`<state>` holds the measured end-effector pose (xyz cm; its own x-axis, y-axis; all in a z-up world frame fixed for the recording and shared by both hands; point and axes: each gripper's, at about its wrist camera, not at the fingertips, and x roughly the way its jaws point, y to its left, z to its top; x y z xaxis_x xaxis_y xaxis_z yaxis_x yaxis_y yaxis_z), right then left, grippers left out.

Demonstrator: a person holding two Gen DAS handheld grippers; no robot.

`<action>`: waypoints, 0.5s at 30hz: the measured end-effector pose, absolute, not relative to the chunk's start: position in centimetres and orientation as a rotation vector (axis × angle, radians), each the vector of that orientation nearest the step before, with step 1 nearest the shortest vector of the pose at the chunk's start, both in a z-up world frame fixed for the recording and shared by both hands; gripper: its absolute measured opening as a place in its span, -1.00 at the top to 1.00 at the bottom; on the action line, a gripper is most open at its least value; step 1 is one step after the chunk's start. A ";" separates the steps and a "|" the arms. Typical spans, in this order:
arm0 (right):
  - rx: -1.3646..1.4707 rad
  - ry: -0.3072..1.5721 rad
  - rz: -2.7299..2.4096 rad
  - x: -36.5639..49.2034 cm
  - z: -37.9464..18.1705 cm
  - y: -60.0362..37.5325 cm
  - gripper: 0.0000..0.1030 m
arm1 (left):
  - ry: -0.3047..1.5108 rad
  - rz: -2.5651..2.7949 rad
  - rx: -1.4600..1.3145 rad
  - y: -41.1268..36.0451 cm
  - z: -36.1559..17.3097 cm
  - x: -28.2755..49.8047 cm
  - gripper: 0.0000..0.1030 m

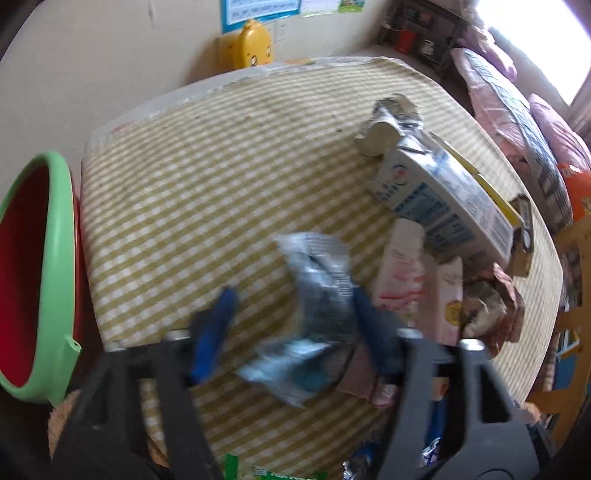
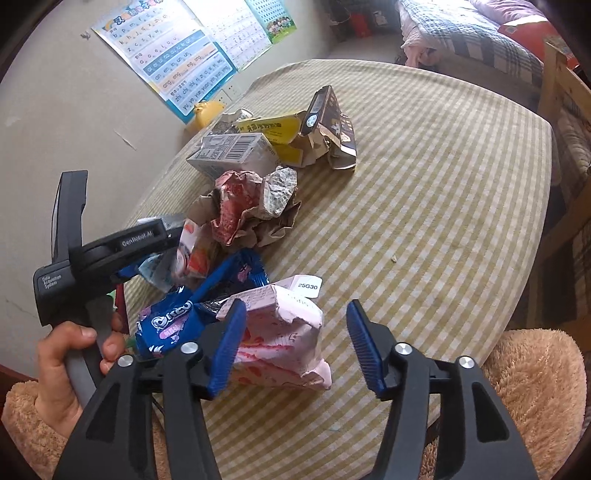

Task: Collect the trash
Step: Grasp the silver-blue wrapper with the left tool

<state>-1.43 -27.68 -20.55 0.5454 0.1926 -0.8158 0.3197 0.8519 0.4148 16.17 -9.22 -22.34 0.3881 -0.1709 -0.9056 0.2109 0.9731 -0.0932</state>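
In the left wrist view, my left gripper (image 1: pixel 291 306) has its jaws wide apart around a blurred silver-blue wrapper (image 1: pixel 317 291) that lies against the right finger. A red bin with a green rim (image 1: pixel 48 236) stands left of the table. In the right wrist view, my right gripper (image 2: pixel 295 332) is open, with a crumpled pink carton (image 2: pixel 284 332) beside its left finger (image 2: pixel 225 347). A blue Oreo wrapper (image 2: pixel 170 321) lies left of the carton. The left gripper's body (image 2: pixel 99 254) shows at the left edge of this view.
A round table with a yellow checked cloth (image 2: pixel 424 184) holds more trash: a white milk carton (image 1: pixel 439 206), crumpled brown and red paper (image 2: pixel 247 210), a yellow box (image 2: pixel 273 129) and a brown carton (image 2: pixel 328 122). A bed (image 2: pixel 461 33) stands at the far right. A wooden chair (image 2: pixel 565 110) stands beside the table.
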 end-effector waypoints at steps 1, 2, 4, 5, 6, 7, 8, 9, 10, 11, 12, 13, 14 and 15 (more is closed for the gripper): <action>0.569 1.007 -0.078 -1.5 -20.5 -27.7 -0.14 | 1.144 -0.254 0.039 -9.3 -22.2 16.1 0.12; 0.569 1.010 -0.074 -1.5 -20.5 -27.7 -0.17 | 1.145 -0.268 0.030 -9.3 -22.0 16.0 0.31; 0.567 1.016 -0.065 -1.3 -20.6 -27.6 -0.24 | 1.135 -0.275 0.004 -8.6 -21.4 15.6 0.38; 0.566 1.019 -0.061 -1.3 -20.6 -27.5 -0.26 | 1.124 -0.271 -0.001 -8.5 -21.1 15.4 0.40; 0.561 1.021 -0.058 -1.2 -20.6 -27.4 -0.32 | 1.106 -0.266 -0.003 -8.1 -20.6 15.0 0.40; 0.558 1.024 -0.059 -1.1 -20.7 -27.3 -0.37 | 1.083 -0.260 -0.003 -7.9 -19.9 14.7 0.40; 0.557 1.028 -0.060 -1.1 -20.7 -27.3 -0.41 | 1.065 -0.257 -0.002 -7.5 -19.3 14.3 0.40; 0.565 1.035 -0.063 -1.0 -20.8 -27.3 -0.43 | 1.045 -0.252 0.000 -7.2 -18.7 13.9 0.40; 0.575 1.039 -0.066 -0.8 -21.0 -27.3 -0.43 | 1.021 -0.246 0.001 -6.8 -17.9 13.4 0.40; 0.589 1.042 -0.070 -0.8 -21.1 -27.4 -0.43 | 1.003 -0.242 -0.003 -6.4 -17.3 13.3 0.40; 0.602 1.045 -0.075 -0.9 -21.2 -27.5 -0.43 | 0.986 -0.238 -0.009 -5.9 -16.6 12.9 0.40; 0.619 1.047 -0.078 -1.0 -21.2 -27.6 -0.43 | 0.969 -0.234 -0.014 -5.4 -15.9 12.5 0.40; 0.632 1.049 -0.079 -1.0 -21.2 -27.7 -0.43 | 0.956 -0.231 -0.020 -5.0 -15.3 12.2 0.40; 0.639 1.050 -0.078 -1.2 -21.2 -27.7 -0.43 | 0.943 -0.229 -0.024 -4.7 -14.9 12.0 0.40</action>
